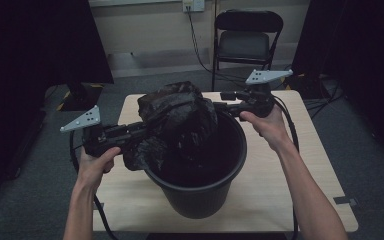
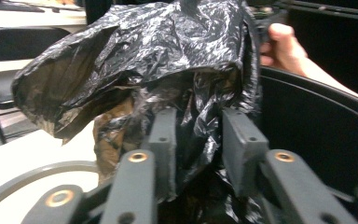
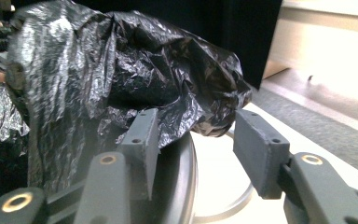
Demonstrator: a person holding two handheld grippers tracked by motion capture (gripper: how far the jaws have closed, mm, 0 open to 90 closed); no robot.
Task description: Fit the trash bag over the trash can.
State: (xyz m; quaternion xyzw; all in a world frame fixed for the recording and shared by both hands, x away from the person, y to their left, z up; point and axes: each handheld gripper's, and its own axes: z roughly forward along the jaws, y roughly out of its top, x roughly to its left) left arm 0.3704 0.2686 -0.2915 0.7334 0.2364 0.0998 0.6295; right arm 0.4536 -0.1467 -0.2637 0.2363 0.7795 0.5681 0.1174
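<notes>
A black bin (image 1: 200, 195) stands on the wooden table (image 1: 290, 165). A crumpled black plastic bag (image 1: 180, 115) is bunched above its left and far rim, part of it hanging inside. My left gripper (image 1: 145, 131) reaches in from the left, and in the left gripper view its jaws (image 2: 198, 140) are shut on folds of the bag (image 2: 158, 51). My right gripper (image 1: 220, 102) sits at the bin's far right rim. In the right gripper view it (image 3: 196, 140) stands open: the bag (image 3: 121, 60) brushes its left jaw, and the bin rim (image 3: 184, 177) and table show through the gap.
A black folding chair (image 1: 245, 37) stands behind the table, below a wall outlet (image 1: 192, 5) with a cord. Dark curtains hang at both sides. The table's right half and front edge are bare wood. Cables trail from both grippers off the table.
</notes>
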